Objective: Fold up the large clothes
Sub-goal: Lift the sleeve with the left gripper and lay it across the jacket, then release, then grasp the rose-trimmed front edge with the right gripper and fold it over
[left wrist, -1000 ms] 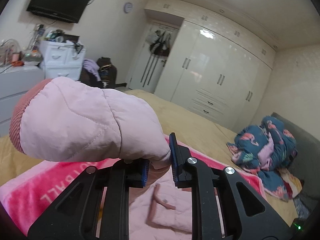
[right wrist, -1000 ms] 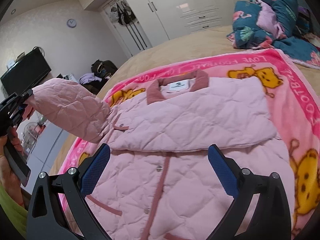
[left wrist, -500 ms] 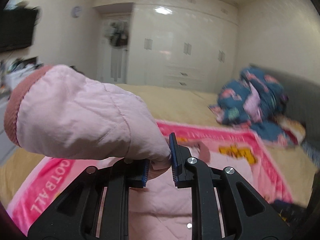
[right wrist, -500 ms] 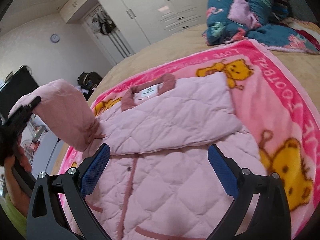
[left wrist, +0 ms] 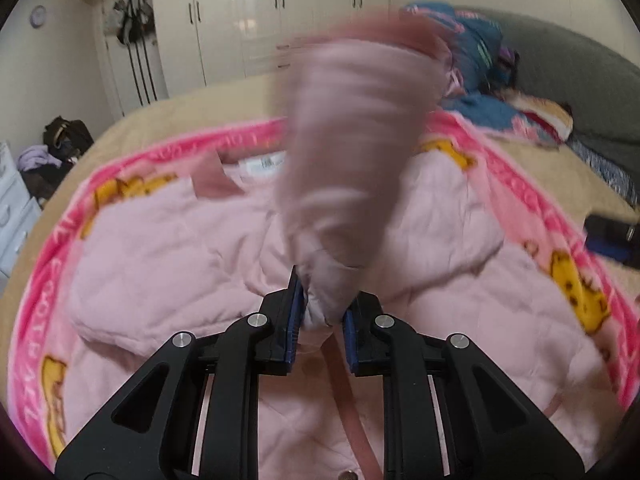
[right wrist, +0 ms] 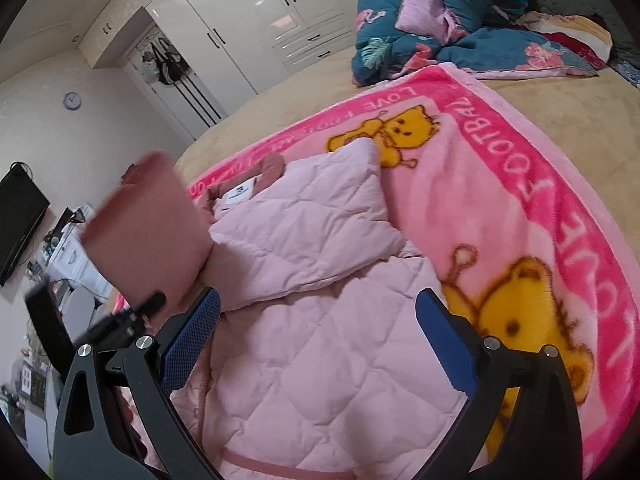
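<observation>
Pink quilted fabric, a jacket [right wrist: 320, 340], lies spread on the pink blanket [right wrist: 520, 208] that covers the bed. One sleeve [left wrist: 352, 152] stands lifted above the jacket's body, blurred, its dusty-rose cuff at the top. The left gripper [left wrist: 320, 316] is clamped on this sleeve's lower part. The right gripper [right wrist: 316, 332] hangs above the jacket, its blue pads wide apart, holding nothing.

Your left wrist camera looks steeply down, close over the pink jacket [left wrist: 160, 248]. Your right wrist camera views it obliquely from its hem side. Both share the jacket, blanket [right wrist: 500, 184], wardrobe [left wrist: 240, 20].
</observation>
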Demonstrator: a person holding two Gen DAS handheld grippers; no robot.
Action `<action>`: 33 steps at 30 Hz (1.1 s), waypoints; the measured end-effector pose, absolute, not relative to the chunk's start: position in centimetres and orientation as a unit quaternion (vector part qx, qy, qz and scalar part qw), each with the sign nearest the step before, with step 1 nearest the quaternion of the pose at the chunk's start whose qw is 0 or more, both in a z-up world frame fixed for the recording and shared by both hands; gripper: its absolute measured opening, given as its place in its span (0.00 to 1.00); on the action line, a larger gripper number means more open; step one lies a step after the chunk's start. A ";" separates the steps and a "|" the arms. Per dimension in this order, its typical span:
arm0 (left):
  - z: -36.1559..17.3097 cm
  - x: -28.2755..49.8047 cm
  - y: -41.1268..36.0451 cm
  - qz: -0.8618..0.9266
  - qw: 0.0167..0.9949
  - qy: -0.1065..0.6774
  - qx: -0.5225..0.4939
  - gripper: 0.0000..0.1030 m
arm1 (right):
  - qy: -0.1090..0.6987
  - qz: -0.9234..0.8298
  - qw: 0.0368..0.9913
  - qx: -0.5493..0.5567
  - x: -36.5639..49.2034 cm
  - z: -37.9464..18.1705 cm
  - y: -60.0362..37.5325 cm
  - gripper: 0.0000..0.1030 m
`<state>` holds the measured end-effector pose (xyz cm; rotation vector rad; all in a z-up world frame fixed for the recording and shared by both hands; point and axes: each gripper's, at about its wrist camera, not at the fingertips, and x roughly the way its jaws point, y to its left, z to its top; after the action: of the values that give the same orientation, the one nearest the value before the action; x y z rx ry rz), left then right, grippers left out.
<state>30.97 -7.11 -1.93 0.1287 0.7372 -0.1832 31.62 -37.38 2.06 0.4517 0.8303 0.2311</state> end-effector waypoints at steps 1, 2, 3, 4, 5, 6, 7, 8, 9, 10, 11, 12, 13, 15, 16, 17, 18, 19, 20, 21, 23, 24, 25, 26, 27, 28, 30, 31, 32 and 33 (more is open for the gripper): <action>-2.3 30.9 -7.3 -0.091 0.924 0.364 0.067 0.11 | 0.400 0.109 0.883 0.220 31.7 2.0 -37.6 0.95; -2.9 30.8 -7.5 -0.092 0.921 0.370 0.074 0.12 | 0.400 0.108 0.883 0.222 31.7 2.0 -37.7 0.95; -3.3 30.7 -7.8 -0.093 0.919 0.374 0.082 0.12 | 0.399 0.105 0.883 0.223 31.7 2.0 -37.9 0.95; -3.5 30.5 -8.0 -0.094 0.917 0.377 0.088 0.12 | 0.399 0.103 0.883 0.223 31.8 2.0 -37.9 0.95; -3.8 30.3 -8.3 -0.095 0.915 0.379 0.098 0.12 | 0.399 0.103 0.883 0.223 31.8 2.1 -37.9 0.95; -3.8 29.8 -8.2 -0.094 0.915 0.376 0.109 0.12 | 0.399 0.104 0.883 0.223 31.9 2.1 -37.9 0.95; -3.9 29.6 -8.3 -0.094 0.915 0.375 0.112 0.14 | 0.399 0.104 0.884 0.222 31.9 2.2 -37.8 0.95; -3.9 29.4 -8.2 -0.097 0.915 0.377 0.110 0.18 | 0.399 0.103 0.884 0.221 31.9 2.2 -37.8 0.95; -4.0 29.3 -8.2 -0.100 0.913 0.381 0.106 0.20 | 0.399 0.104 0.884 0.220 32.0 2.2 -37.6 0.95; -4.0 29.1 -7.9 -0.102 0.912 0.384 0.101 0.28 | 0.401 0.104 0.884 0.219 32.1 2.1 -37.5 0.95; -4.0 28.9 -7.7 -0.104 0.910 0.388 0.100 0.37 | 0.402 0.105 0.883 0.219 32.2 2.1 -37.4 0.95; -4.0 28.8 -7.7 -0.106 0.909 0.391 0.102 0.39 | 0.404 0.106 0.881 0.221 32.4 2.0 -37.3 0.95; -3.9 28.3 -7.5 -0.105 0.909 0.389 0.109 0.45 | 0.405 0.106 0.880 0.222 32.5 2.0 -37.1 0.95; -3.9 27.9 -7.4 -0.104 0.907 0.390 0.115 0.59 | 0.409 0.108 0.879 0.222 32.6 1.8 -36.7 0.95; -3.9 27.6 -7.1 -0.106 0.906 0.394 0.115 0.75 | 0.410 0.109 0.878 0.221 32.7 1.8 -36.3 0.95; -3.7 27.3 -6.7 -0.119 0.904 0.397 0.103 0.83 | 0.412 0.111 0.877 0.219 32.7 1.7 -36.0 0.95; -3.5 26.9 -6.2 -0.138 0.904 0.396 0.087 0.83 | 0.414 0.115 0.876 0.217 32.8 1.7 -35.6 0.95; -3.3 26.4 -5.8 -0.149 0.905 0.391 0.078 0.83 | 0.417 0.121 0.874 0.216 32.9 1.5 -35.1 0.95; -3.1 26.2 -5.5 -0.152 0.906 0.388 0.075 0.84 | 0.420 0.124 0.873 0.216 33.0 1.5 -34.7 0.95; -2.8 26.0 -5.0 -0.150 0.907 0.386 0.075 0.84 | 0.422 0.129 0.871 0.216 33.1 1.3 -34.3 0.95; -2.5 26.1 -4.0 -0.138 0.909 0.387 0.070 0.89 | 0.432 0.143 0.862 0.221 33.5 0.7 -33.4 0.95; -2.3 26.5 -3.0 -0.131 0.909 0.390 0.058 0.90 | 0.440 0.152 0.856 0.225 33.6 0.2 -32.8 0.95; -2.1 26.8 -2.3 -0.124 0.910 0.392 0.048 0.90 | 0.445 0.159 0.851 0.227 33.7 -0.1 -32.3 0.95; -1.9 27.2 -1.5 -0.113 0.911 0.394 0.038 0.91 | 0.451 0.169 0.846 0.228 33.9 -0.5 -31.6 0.95; -1.8 27.7 -0.6 -0.098 0.912 0.396 0.029 0.91 | 0.457 0.176 0.842 0.226 34.0 -1.0 -30.8 0.95; -1.5 28.5 0.7 -0.078 0.913 0.400 0.018 0.91 | 0.463 0.179 0.839 0.224 34.2 -1.3 -30.2 0.95; -1.1 29.5 2.6 -0.055 0.916 0.398 -0.007 0.91 | 0.472 0.185 0.833 0.223 34.3 -2.1 -29.1 0.95; -0.9 30.0 3.4 -0.047 0.917 0.397 -0.019 0.91 | 0.478 0.188 0.828 0.223 34.5 -2.6 -28.4 0.95; -0.6 30.5 4.6 -0.035 0.918 0.394 -0.035 0.91 | 0.482 0.188 0.827 0.222 34.6 -2.9 -28.0 0.95; -0.4 31.1 5.6 -0.022 0.919 0.391 -0.049 0.91 | 0.487 0.190 0.823 0.222 34.7 -3.4 -27.5 0.95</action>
<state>31.11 5.58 -0.37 -0.1018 0.8041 -0.0454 34.72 -27.46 -3.44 0.4730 1.0348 0.4032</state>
